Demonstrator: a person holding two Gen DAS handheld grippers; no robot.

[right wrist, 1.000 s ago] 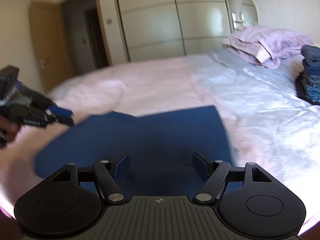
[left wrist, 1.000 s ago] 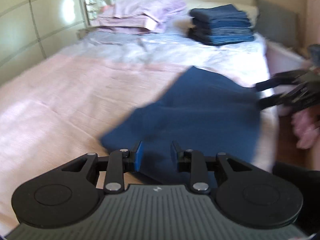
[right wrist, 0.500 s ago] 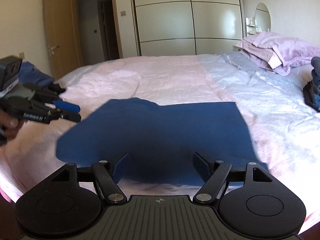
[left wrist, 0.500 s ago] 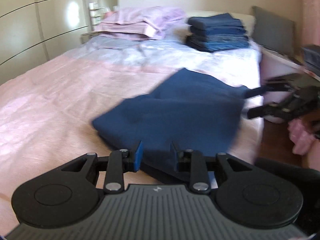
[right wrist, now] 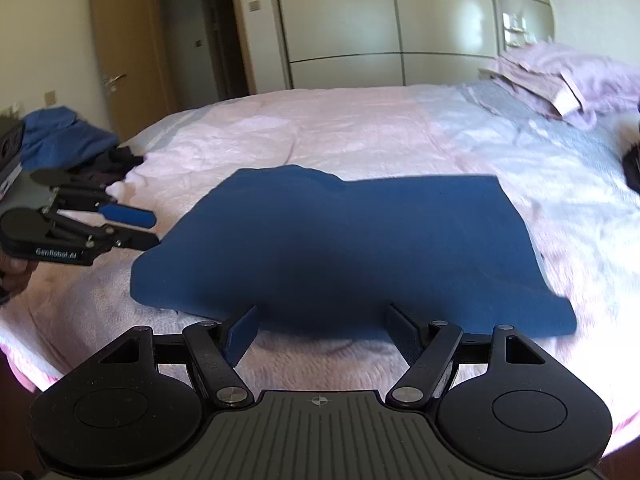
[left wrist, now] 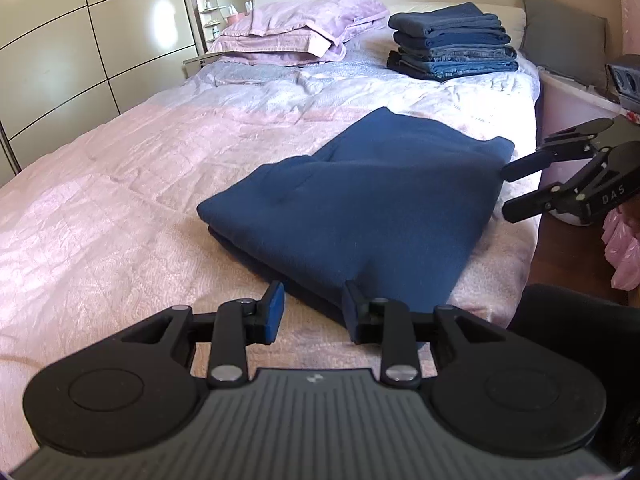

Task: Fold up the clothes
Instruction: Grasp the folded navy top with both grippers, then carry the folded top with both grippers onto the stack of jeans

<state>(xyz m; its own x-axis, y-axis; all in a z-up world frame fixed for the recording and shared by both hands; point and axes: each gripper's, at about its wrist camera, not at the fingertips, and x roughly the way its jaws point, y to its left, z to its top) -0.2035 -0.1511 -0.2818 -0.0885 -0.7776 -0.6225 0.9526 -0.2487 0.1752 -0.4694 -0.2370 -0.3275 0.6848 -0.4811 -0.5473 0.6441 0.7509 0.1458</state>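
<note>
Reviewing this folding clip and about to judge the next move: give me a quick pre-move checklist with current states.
1. Left gripper open, holding nothing: ok.
2. Right gripper open, holding nothing: ok.
3. Folded navy garment lies flat on the bed: ok.
4. Garment edges aligned: not ok, the far edge bulges unevenly.
5. Stack of folded jeans has room on top: ok.
6. Layers underneath lie smooth: cannot tell.

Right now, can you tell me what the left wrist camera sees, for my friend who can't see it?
A folded dark blue garment lies on a pink bed, just ahead of the left gripper, whose jaws are open and empty. The right gripper hovers open at the garment's far edge, and a stack of folded blue clothes sits beside lilac pillows.
</note>
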